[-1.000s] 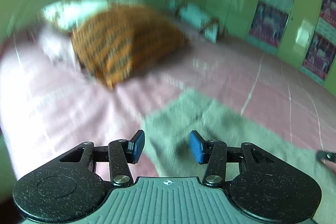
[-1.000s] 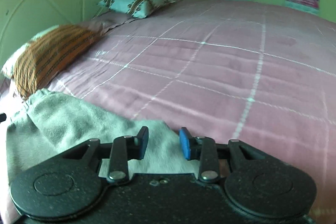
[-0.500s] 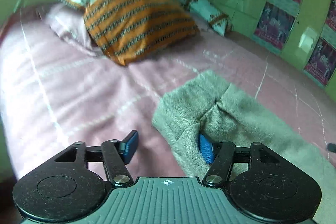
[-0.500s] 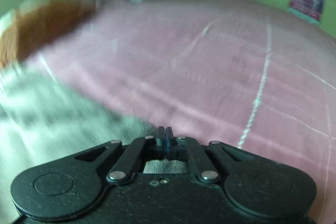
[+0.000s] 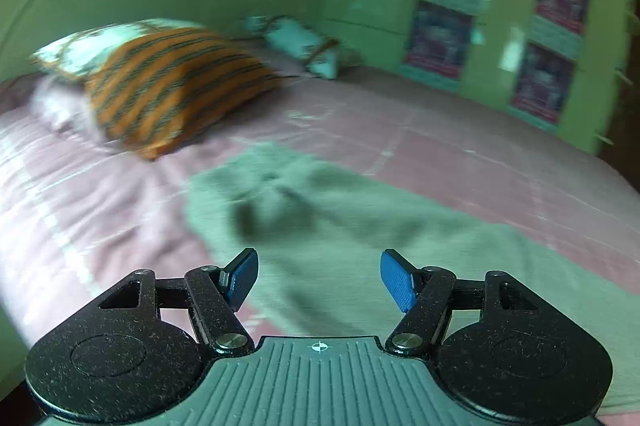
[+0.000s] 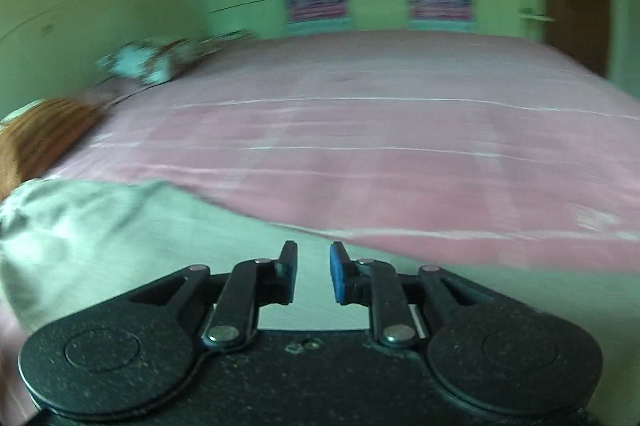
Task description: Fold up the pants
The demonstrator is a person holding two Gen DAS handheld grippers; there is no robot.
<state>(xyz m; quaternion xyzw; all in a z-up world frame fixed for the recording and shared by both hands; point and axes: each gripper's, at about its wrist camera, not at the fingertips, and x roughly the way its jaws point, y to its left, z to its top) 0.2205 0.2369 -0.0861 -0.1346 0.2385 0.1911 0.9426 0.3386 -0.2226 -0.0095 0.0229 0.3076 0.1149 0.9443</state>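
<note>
The grey-green pants lie spread on the pink bedsheet, with a bunched fold near their far end. My left gripper is open and empty, raised a little above the pants. In the right wrist view the pants lie at the lower left on the pink sheet. My right gripper is open with a narrow gap, empty, just over the pants' near edge. Both views are motion-blurred.
An orange striped pillow and a white patterned pillow lie at the bed's head. A teal bolster lies by the green wall. Green wardrobe doors with posters stand beyond the bed.
My left gripper has let go of the pants' folded end, opened wider and lifted away. My right gripper, shut on the pants half a second ago, has opened and released them.
</note>
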